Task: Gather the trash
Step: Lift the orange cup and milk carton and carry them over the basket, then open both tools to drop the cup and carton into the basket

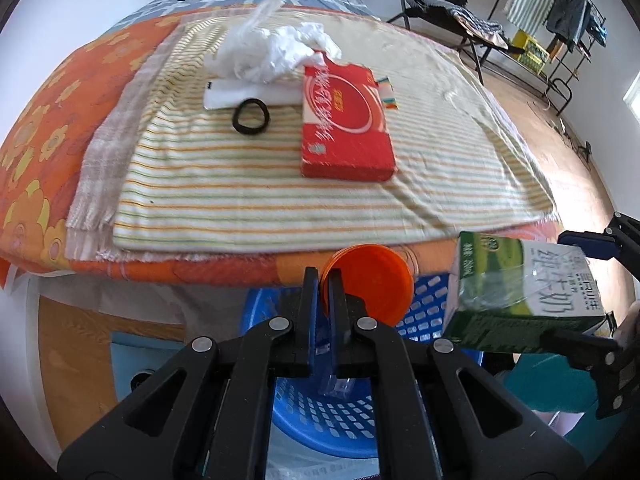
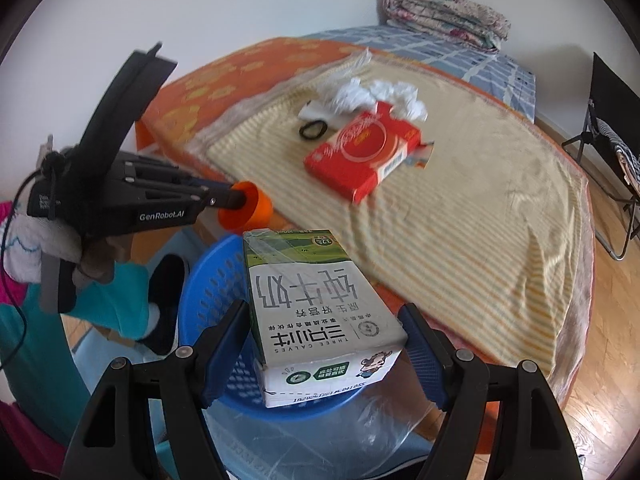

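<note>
A round blue perforated plastic basket (image 2: pixel 208 280) stands on the floor before the bed (image 1: pixel 48 128). Above it hang a small orange plastic cup (image 1: pixel 372 284) on the left and a green-and-white milk carton (image 2: pixel 316 312) on the right. On the bed's striped towel (image 1: pixel 248 196), a flat red cardboard box (image 1: pixel 344 120) lies right of a black hair-tie ring (image 1: pixel 251 117), with crumpled white tissue (image 1: pixel 276 54) behind both.

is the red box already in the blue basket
No, the red box lies on the striped cloth on the bed, while the blue basket sits on the floor below.
</note>
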